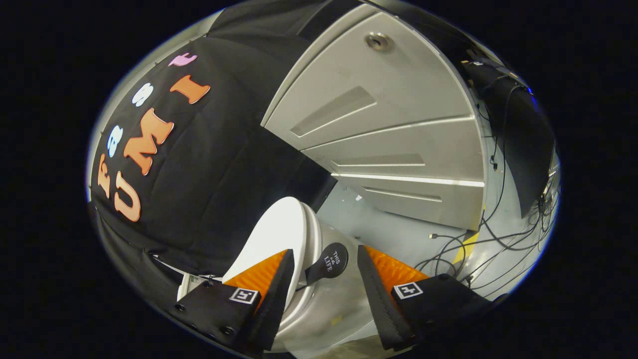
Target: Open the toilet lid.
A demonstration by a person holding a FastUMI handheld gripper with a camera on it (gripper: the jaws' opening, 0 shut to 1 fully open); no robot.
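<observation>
The view is rolled to one side. The toilet's white lid (276,234) shows as a pale oval just beyond one finger, lying close against the rim of the grey-white toilet body (319,304). A round black tab (331,260) with a short stem sticks out from the lid's edge. My gripper (324,251) is open, and the tab sits between its fingertips without either one touching it. One finger (271,279) overlaps the lid's near edge, so that edge is hidden. I cannot tell whether the lid is lifted off the seat.
A grey panelled door or cabinet (389,129) stands beyond the toilet. Several black cables (478,249) and a strip of yellow tape (466,247) lie on the grey floor (389,224) beside it. The black cloth wall (214,164) hangs close behind the lid.
</observation>
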